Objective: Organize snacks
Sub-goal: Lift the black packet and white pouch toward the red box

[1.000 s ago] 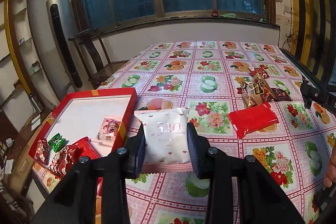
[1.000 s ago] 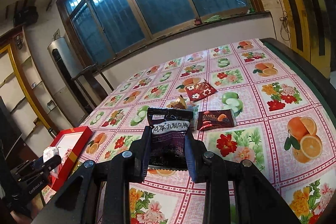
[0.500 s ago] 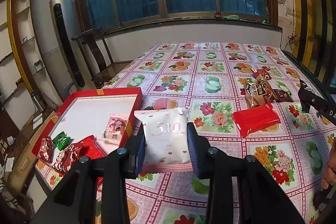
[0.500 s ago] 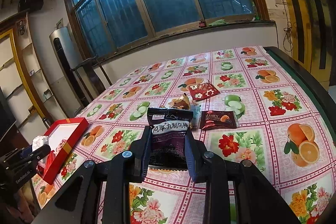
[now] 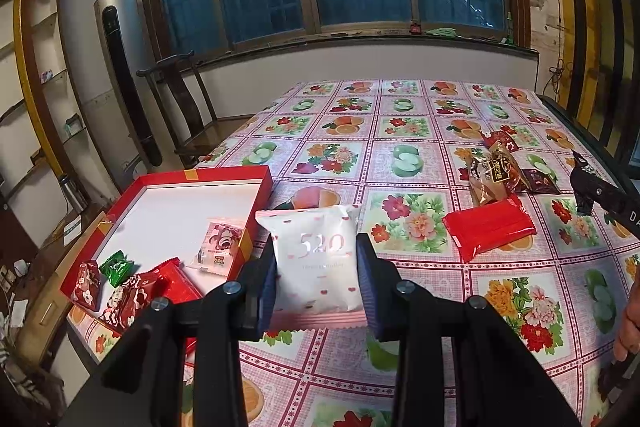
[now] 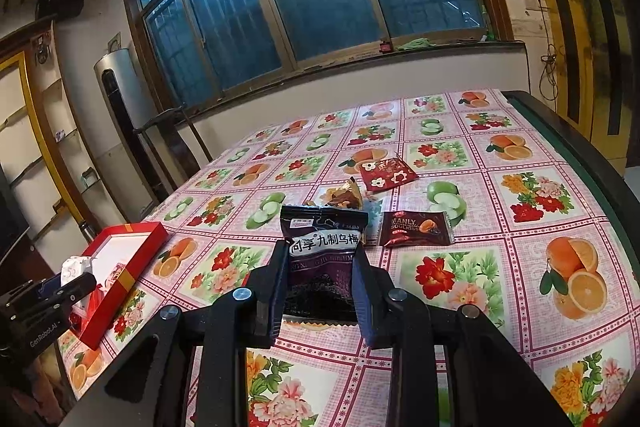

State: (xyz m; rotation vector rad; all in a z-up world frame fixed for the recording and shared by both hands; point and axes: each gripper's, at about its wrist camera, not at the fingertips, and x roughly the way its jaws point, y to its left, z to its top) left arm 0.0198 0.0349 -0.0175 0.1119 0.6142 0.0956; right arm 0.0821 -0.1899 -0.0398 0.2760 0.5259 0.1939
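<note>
The lower end of the white packet (image 5: 316,267) is cut off behind the left tool (image 5: 316,281), whose fingers are clamped on its two sides; the faint print on it reads "520", the smaller line below is too pale to read. That packet sits between the fingers, held above the counter (image 5: 420,163), just right of the red box (image 5: 192,174). In the box lie a pink packet (image 5: 219,247), a green candy (image 5: 116,267) and some red wrappers (image 5: 132,295), the nearest of them partly hidden by the tool's frame. Further right on the counter are a flat red pack (image 5: 490,229) and a brown-gold packet (image 5: 494,177) beside other small wrappers, hard to separate. The right tool (image 6: 320,283) is closed on a dark plum packet (image 6: 322,251), the packet's bottom edge hidden between the fingers and its top standing clear above them. Beyond it on the counter lie a brown chocolate wrapper (image 6: 416,229), a red flowered packet (image 6: 386,174) and a gold wrapper (image 6: 344,197), partly hidden behind the plum packet. At the left edge of the right wrist view the other tool shows only in part, in front of the box.
</note>
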